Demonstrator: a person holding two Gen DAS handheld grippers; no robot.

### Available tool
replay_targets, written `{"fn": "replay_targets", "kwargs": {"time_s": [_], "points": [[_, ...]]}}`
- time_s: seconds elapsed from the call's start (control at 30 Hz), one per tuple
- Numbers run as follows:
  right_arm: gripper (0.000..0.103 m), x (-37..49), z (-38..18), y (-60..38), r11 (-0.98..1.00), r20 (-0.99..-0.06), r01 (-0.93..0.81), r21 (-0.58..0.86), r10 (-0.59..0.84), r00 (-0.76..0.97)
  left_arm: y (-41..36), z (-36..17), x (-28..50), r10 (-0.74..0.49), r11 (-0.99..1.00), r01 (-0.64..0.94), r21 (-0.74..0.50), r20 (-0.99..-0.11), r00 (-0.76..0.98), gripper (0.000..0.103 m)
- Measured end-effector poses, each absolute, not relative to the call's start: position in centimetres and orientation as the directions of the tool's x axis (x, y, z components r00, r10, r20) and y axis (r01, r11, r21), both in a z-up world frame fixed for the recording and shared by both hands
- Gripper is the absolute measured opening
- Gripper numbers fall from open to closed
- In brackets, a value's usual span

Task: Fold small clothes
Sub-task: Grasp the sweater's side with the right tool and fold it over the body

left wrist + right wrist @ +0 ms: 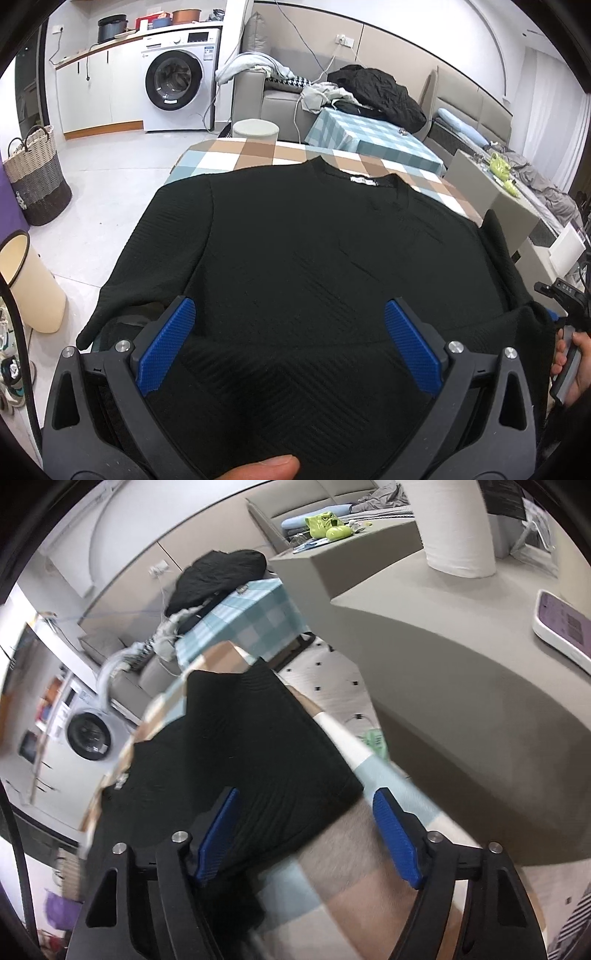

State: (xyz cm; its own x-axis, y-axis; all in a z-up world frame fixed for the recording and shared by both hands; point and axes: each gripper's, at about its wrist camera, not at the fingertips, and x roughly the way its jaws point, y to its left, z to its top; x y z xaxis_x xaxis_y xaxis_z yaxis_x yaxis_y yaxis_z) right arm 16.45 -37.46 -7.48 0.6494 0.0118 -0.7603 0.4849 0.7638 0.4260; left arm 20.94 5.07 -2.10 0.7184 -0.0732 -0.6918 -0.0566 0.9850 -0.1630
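Checked cloth in tan, white and pale blue covers the table (pixel 236 155), with a washing machine (pixel 177 83) and a woven basket (pixel 35 177) behind on the pale floor. On it lies the black sweater (pixel 314 251), spread flat, collar away from the left gripper (pixel 290 349) — jaws wide apart over the hem, gripping nothing. The right gripper (pixel 306 843) is likewise spread wide, straddling the sweater's sleeve (pixel 255 746) edge and bare cloth — nothing pinched.

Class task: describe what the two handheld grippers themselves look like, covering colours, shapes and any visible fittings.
Both the left gripper and right gripper have black angular plastic frames with triangular cut-outs, silver round bolts, and two blue pads with a fine ribbed texture.
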Motion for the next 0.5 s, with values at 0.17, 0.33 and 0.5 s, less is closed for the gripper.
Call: {"fn": "replay_targets", "kwargs": {"time_s": [0.17, 0.33, 0.5], "points": [[0.065, 18.1, -8.6, -36.5, 0.822, -0.809, 0.474, 0.316, -0.028, 0.588, 4.8, -3.3, 22.0, -0.067, 0.986, -0.064, -0.156, -0.709, 0.702, 0.102], [0.032, 19.1, -9.0, -35.4, 0.871, -0.823, 0.463, 0.166, -0.137, 0.552, 4.9, -3.9, 22.5, -0.066, 0.984, -0.071, -0.162, -0.709, 0.702, 0.102], [0.012, 17.7, -8.5, -37.1, 0.830, -0.795, 0.506, 0.233, -0.136, 0.591, 5.2, -4.1, 22.4, -0.065, 0.983, -0.078, -0.167, -0.709, 0.703, 0.102]]}}
